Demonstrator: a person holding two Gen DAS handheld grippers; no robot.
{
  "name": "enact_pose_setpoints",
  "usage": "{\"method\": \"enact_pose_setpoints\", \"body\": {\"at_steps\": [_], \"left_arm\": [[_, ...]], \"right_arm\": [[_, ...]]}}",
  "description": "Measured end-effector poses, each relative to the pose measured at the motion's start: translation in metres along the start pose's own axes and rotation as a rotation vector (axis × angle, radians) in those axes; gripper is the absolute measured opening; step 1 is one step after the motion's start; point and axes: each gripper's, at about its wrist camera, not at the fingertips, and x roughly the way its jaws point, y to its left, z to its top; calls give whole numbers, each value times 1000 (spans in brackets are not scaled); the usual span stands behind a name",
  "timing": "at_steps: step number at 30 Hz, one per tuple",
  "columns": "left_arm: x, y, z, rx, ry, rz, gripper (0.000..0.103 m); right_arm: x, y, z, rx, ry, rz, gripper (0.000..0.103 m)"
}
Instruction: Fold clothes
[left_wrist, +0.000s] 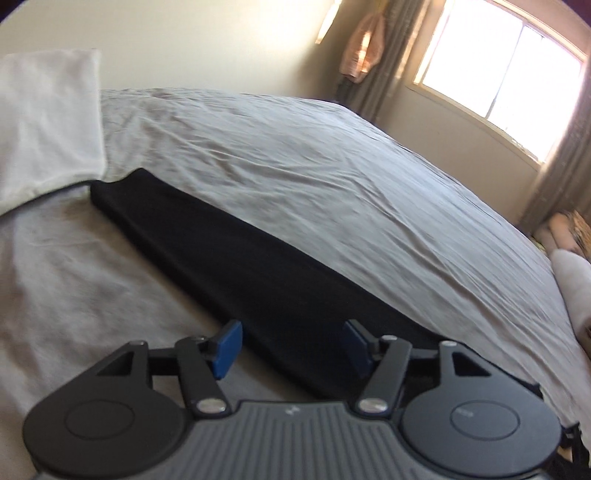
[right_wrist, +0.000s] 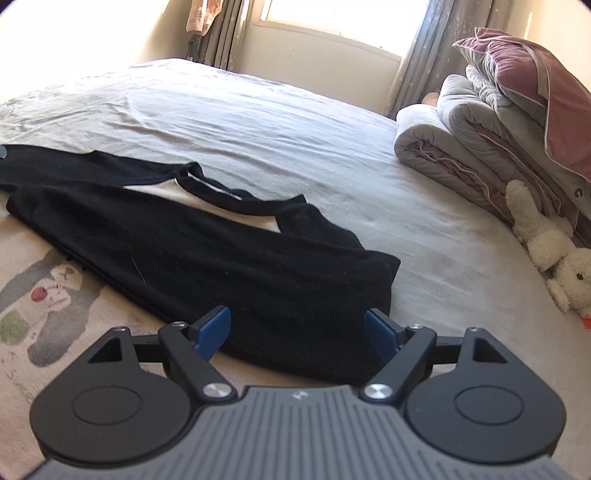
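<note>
Presently: black garment (right_wrist: 207, 258) flat on bed (right_wrist: 295, 122), reaching toward 10 o'clock. Left gripper (left_wrist: 291, 347) and right gripper (right_wrist: 297, 334) spread wide, empty, straddling opposite ends, seemingly readying a fold.

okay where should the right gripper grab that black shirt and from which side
Judging by its pose, take the black shirt at its near right corner, coming in low from the near edge. It lies flat there, right between the open right gripper fingers.
</note>
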Motion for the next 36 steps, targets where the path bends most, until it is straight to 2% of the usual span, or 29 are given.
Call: {"method": "enact_pose_setpoints", "body": {"at_steps": [3, 8, 15, 18, 24, 28, 29, 31, 36], "left_arm": [[9, 11, 6, -40, -6, 56, 66], [27, 17, 14, -54, -50, 97, 67], [52, 41, 23, -201, -159, 70, 66], [58, 49, 25, -258, -197, 58, 62], [67, 75, 30, -445, -237, 63, 33], [74, 91, 35, -558, -230, 81, 8], [75, 93, 36, -574, -225, 78, 8], [74, 86, 41, -534, -211, 74, 6], [55, 57, 48, -423, -235, -25, 5]], "right_arm": [[-3, 0, 4, 14, -16, 5, 82], [-7, 1, 9, 41, -37, 17, 82], [-9, 3, 12, 48, -49, 22, 82], [-8, 3, 13, 53, -49, 21, 82], [-7, 1, 12, 62, -47, 18, 82], [-8, 2, 13, 70, -49, 29, 82], [-8, 3, 14, 72, -50, 34, 82], [-9, 4, 15, 77, -52, 44, 82], [-10, 6, 18, 102, -57, 76, 82]]}}
